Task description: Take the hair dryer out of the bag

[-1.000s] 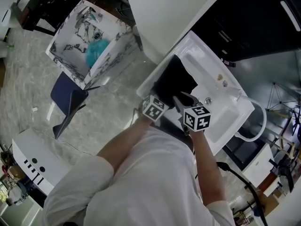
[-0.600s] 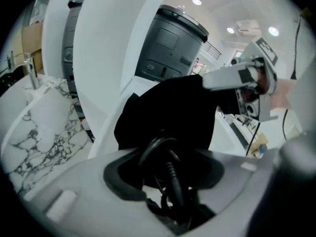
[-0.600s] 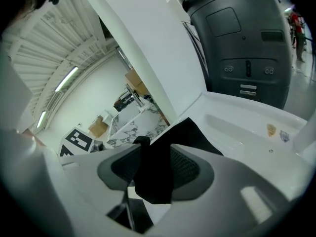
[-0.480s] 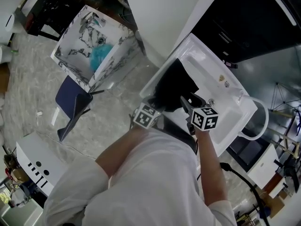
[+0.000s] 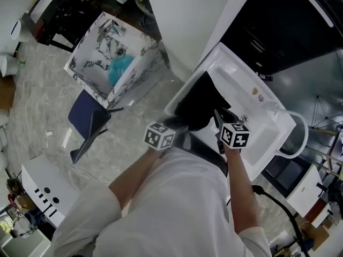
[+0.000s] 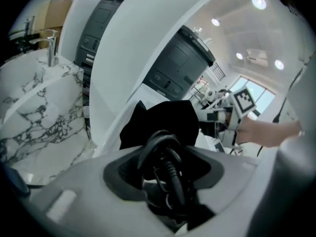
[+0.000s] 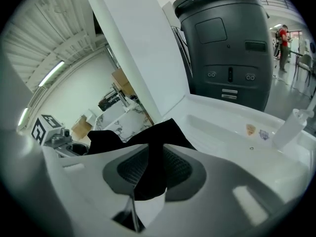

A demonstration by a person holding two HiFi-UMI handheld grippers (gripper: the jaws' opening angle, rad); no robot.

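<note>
1 bag (image 5: 201, 98) on sink (image 5: 236, 76) edge | left gripper (image 6: 165, 154) pinches 1 cord (image 6: 158, 138) | right gripper (image 7: 150, 167) jaws closing on bag fabric

The left hand-held gripper (image 5: 172, 131) has drawn the cord (image 6: 168, 164) back from the black bag (image 5: 201, 98).

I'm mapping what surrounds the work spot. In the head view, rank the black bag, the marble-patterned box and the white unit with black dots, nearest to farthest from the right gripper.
1. black bag: right at the right gripper, its fabric between the closing fingers.
2. marble-patterned box: upper left, across the floor.
3. white unit: lower left corner, farthest.
</note>
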